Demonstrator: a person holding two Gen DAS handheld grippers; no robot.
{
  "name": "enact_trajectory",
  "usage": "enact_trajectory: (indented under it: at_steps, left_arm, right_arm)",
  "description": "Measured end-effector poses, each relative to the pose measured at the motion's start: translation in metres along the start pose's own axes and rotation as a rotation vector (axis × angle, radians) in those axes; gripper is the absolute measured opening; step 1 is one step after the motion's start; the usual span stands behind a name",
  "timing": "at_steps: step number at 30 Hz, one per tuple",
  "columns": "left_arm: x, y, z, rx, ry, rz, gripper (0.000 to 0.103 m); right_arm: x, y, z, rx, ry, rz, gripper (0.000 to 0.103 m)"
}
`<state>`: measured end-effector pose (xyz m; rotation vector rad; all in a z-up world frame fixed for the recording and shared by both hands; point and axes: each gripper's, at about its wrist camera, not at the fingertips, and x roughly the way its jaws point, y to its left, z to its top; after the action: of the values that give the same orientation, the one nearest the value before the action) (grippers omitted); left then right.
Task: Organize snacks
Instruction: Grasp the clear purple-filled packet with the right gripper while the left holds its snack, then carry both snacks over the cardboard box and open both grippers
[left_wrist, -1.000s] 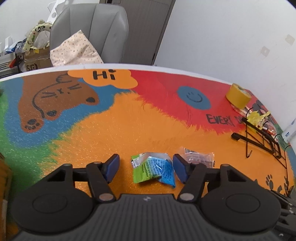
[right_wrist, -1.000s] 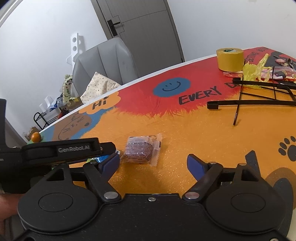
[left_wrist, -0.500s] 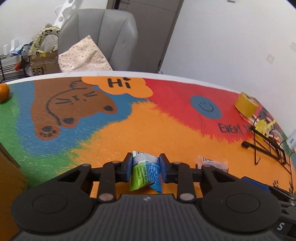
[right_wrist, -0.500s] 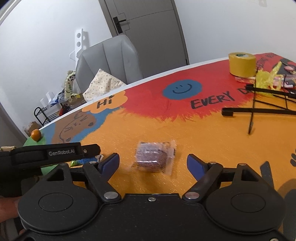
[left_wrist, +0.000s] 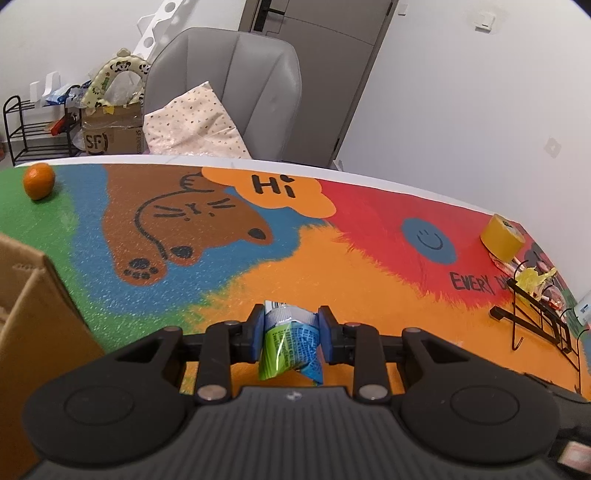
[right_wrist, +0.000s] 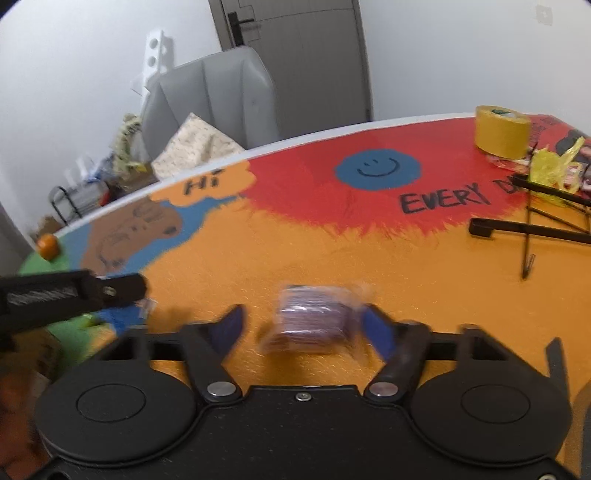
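My left gripper (left_wrist: 291, 334) is shut on a green and blue snack packet (left_wrist: 290, 345) and holds it above the orange part of the table mat. It shows as a black bar at the left of the right wrist view (right_wrist: 74, 293). My right gripper (right_wrist: 304, 328) is open, with its blue pads on either side of a clear-wrapped purple snack (right_wrist: 312, 325) that lies on the mat; the view is blurred and the pads stand apart from the wrapper.
A cardboard box (left_wrist: 33, 314) stands at the left edge. An orange (left_wrist: 38, 181) sits at the far left. A yellow tape roll (right_wrist: 502, 131), a black wire rack (right_wrist: 535, 225) and yellow wrappers (right_wrist: 554, 170) lie at the right. A grey chair (left_wrist: 225, 92) stands behind the table.
My left gripper closed on the green and blue packet and lifted it leftward. My right gripper moved forward so the purple snack sits between its pads, which have narrowed.
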<state>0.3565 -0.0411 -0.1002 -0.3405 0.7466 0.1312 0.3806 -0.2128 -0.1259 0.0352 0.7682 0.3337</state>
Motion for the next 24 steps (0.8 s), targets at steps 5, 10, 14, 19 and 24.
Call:
enact_trajectory:
  at_steps: [5,10,14,19,24]
  left_arm:
    - [-0.012,0.002,-0.004,0.0,-0.007,-0.014,0.029]
    - [-0.027,0.003,-0.01,0.002,-0.017,-0.03,0.029]
    - [-0.046,0.003,-0.016,0.009,-0.033,-0.047,0.029]
    - [-0.07,0.004,-0.023,0.016,-0.05,-0.061,0.029]
    - [-0.094,0.006,-0.029,0.023,-0.072,-0.077,0.029]
  right_arm:
    - [-0.016,-0.011,-0.006,0.055,0.005,0.03,0.035]
    - [-0.036,-0.014,-0.017,0.088,-0.01,0.046,0.035]
    - [-0.055,-0.012,-0.022,0.117,-0.023,0.079,0.035]
    - [-0.078,-0.004,-0.025,0.115,-0.06,0.106,0.035]
    - [-0.097,0.004,-0.03,0.104,-0.088,0.117,0.035]
